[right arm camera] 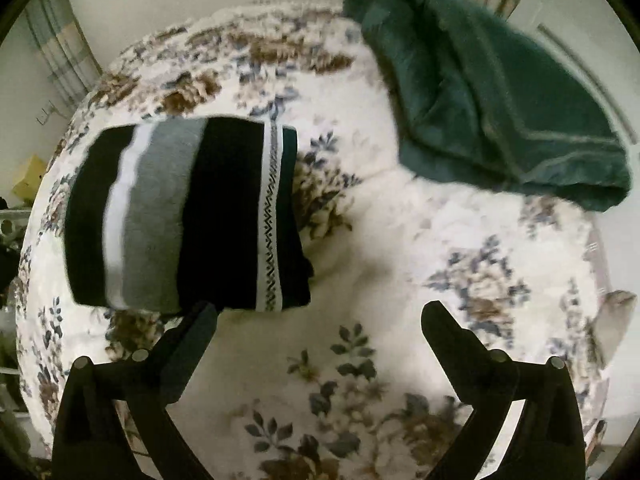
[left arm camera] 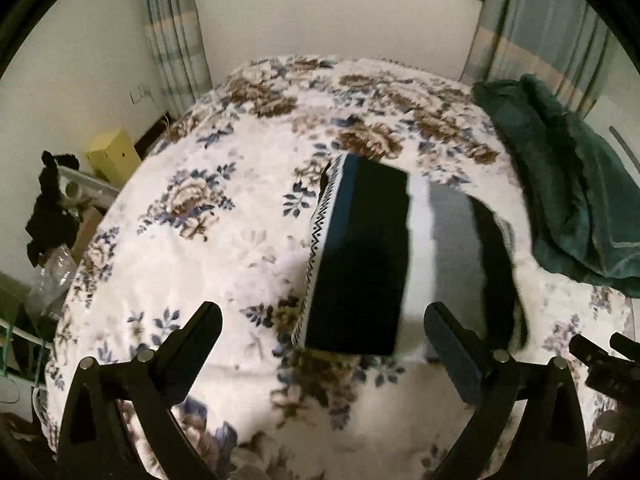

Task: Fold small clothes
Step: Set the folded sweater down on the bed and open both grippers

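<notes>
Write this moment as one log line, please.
left gripper: open | right gripper: open | striped garment: folded on bed | green blanket: beside

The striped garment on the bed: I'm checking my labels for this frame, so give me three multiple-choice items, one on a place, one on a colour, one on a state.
1. Where does the green blanket lie relative to the striped garment in the right wrist view?
A. To its right, apart
B. On top of it
C. Under it

2. What colour is the band beside the garment's white stripe?
A. Red
B. Grey
C. Yellow

3. How do the left gripper and right gripper stand?
A. Both open, holding nothing
B. Both shut on the garment
C. Only the left is shut

Answers: A, bare floral bedspread separates them; B, grey sits next to white; A, wide gaps between both finger pairs.
</notes>
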The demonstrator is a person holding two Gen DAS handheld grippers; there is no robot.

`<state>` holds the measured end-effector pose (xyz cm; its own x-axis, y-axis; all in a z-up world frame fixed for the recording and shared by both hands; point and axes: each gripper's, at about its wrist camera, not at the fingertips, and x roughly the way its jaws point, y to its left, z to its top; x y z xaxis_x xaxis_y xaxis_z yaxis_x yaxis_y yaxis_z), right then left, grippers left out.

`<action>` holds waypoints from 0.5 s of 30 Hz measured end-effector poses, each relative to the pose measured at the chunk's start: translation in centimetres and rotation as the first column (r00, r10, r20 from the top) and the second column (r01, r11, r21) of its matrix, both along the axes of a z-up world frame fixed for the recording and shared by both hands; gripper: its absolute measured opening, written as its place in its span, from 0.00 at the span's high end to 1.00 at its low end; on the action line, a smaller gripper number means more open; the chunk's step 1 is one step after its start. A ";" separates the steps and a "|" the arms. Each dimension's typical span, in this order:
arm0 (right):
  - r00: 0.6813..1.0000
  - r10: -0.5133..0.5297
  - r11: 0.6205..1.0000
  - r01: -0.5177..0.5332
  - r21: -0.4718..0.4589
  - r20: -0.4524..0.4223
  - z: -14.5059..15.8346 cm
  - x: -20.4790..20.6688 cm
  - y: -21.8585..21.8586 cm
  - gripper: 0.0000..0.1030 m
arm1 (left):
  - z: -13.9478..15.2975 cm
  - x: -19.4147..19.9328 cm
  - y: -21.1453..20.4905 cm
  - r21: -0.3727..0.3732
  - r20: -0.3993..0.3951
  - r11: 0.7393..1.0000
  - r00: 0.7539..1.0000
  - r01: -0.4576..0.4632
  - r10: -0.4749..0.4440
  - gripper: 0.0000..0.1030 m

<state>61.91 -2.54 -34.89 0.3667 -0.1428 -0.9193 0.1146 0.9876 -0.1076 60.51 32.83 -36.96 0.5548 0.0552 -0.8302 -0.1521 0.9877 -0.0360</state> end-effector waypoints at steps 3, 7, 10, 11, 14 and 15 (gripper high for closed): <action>0.999 0.001 1.000 0.000 -0.020 0.047 4.2 -3.3 0.3 0.00 | 3.5 -2.6 -1.1 0.014 0.030 1.000 0.999 0.012 -0.013 0.00; 0.992 0.002 1.000 0.001 -0.027 0.122 10.5 -8.1 0.5 0.00 | 8.3 -6.7 -2.3 0.037 0.071 0.999 0.997 0.029 -0.032 0.00; 0.984 0.018 0.999 -0.012 -0.038 0.177 15.3 -11.9 1.0 0.00 | 11.2 -9.4 -3.0 0.048 0.097 0.998 0.994 0.036 -0.041 0.00; 0.981 0.022 0.999 -0.014 -0.042 0.190 16.4 -12.9 1.1 0.00 | 12.3 -10.5 -3.2 0.052 0.109 0.998 0.993 0.036 -0.042 0.00; 0.969 0.033 0.998 -0.021 -0.051 0.244 20.9 -16.9 1.5 0.00 | 15.5 -13.9 -3.8 0.053 0.143 0.998 0.989 0.039 -0.046 0.00; 0.965 0.036 0.998 -0.023 -0.051 0.259 22.3 -18.3 1.6 0.00 | 16.6 -15.2 -4.1 0.057 0.157 0.998 0.987 0.038 -0.047 0.00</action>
<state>43.56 -0.94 -12.56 0.5969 -0.1695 -0.7842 0.1159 0.9854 -0.1248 45.35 28.74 -20.34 0.6816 0.0711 -0.7282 -0.1068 0.9943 -0.0029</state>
